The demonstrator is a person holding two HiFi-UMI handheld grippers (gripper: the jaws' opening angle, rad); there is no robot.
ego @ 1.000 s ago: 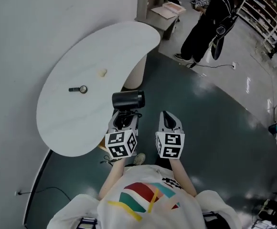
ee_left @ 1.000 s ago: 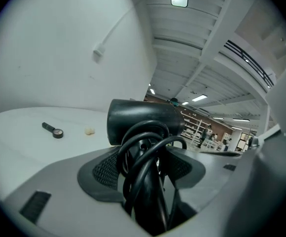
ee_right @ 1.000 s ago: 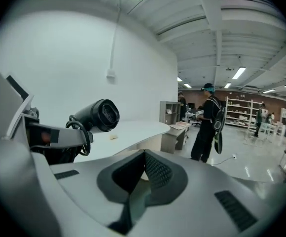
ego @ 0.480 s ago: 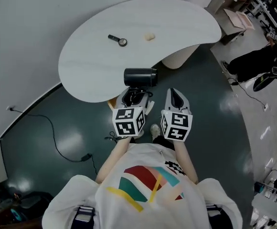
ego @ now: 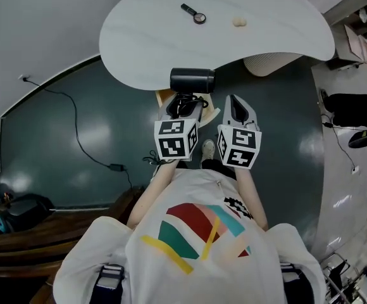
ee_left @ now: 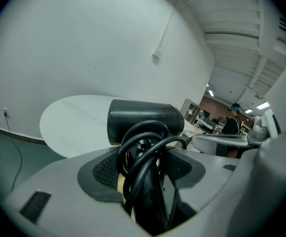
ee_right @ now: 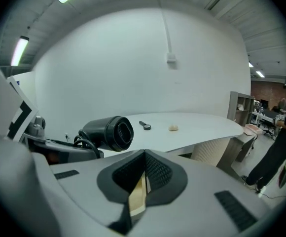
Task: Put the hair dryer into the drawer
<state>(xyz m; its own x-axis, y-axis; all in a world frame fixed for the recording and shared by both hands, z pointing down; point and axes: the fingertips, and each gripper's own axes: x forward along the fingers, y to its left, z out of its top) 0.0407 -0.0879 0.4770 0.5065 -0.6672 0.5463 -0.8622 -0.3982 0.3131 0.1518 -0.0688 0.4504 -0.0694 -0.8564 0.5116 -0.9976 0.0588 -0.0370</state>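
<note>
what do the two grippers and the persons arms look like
Both the left gripper and right gripper are pale grey shells with broad fingers lined with dark mesh pads. Each carries a white cube printed with black square markers. The person wears a white top with red, teal and yellow stripes.

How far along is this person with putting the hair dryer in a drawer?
Done: the hair dryer is picked up, its handle and coiled cord clamped in the left gripper. In hand: it is held in the air by the white table; the right gripper is shut and empty. Left: no drawer shows in any view, so reaching one and placing it inside remain.
</note>
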